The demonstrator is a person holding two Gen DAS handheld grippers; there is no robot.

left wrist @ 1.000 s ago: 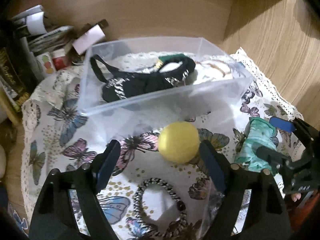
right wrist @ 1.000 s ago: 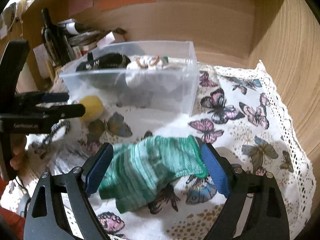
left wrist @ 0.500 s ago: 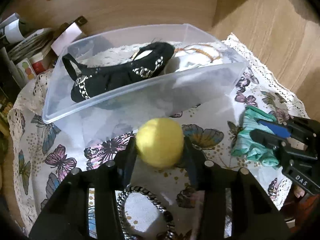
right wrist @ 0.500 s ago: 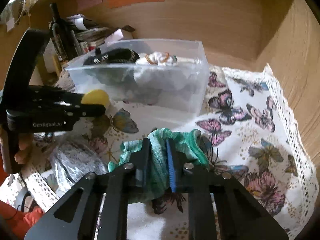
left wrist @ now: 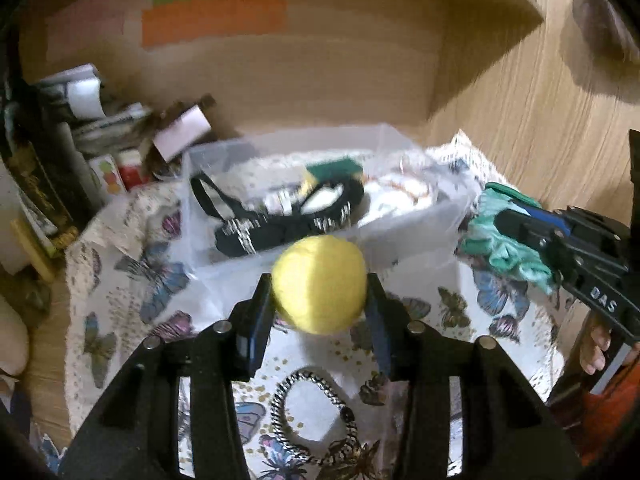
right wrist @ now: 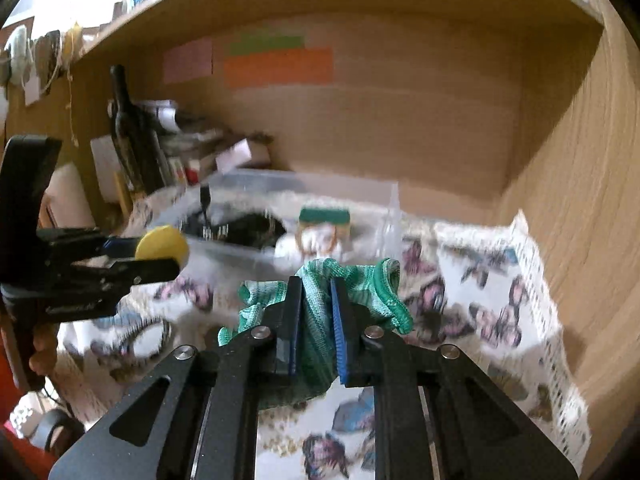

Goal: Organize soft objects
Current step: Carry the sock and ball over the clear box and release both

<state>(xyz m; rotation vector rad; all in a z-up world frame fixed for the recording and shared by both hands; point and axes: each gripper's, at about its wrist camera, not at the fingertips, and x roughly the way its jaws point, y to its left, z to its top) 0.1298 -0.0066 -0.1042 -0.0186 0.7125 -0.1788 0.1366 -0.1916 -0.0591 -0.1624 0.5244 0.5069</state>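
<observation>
My left gripper (left wrist: 319,292) is shut on a yellow soft ball (left wrist: 319,284) and holds it above the butterfly cloth, just in front of the clear plastic bin (left wrist: 404,220). The ball also shows in the right wrist view (right wrist: 162,244). My right gripper (right wrist: 316,300) is shut on a green knitted sock (right wrist: 356,280), lifted off the cloth, right of the bin; the sock also shows in the left wrist view (left wrist: 492,240). The bin (right wrist: 320,184) holds a black strappy item (left wrist: 280,224), a green-topped sponge (right wrist: 325,216) and a white soft item (right wrist: 316,240).
A black-and-white hair band (left wrist: 314,416) lies on the butterfly cloth (left wrist: 132,280) under my left gripper. Bottles, boxes and papers (left wrist: 80,152) crowd the back left corner. Wooden walls (right wrist: 580,160) close in the back and right.
Both grippers closed on their objects and lifted them off the cloth: the left on the yellow ball, the right on the green sock. Both now sit higher, near the bin.
</observation>
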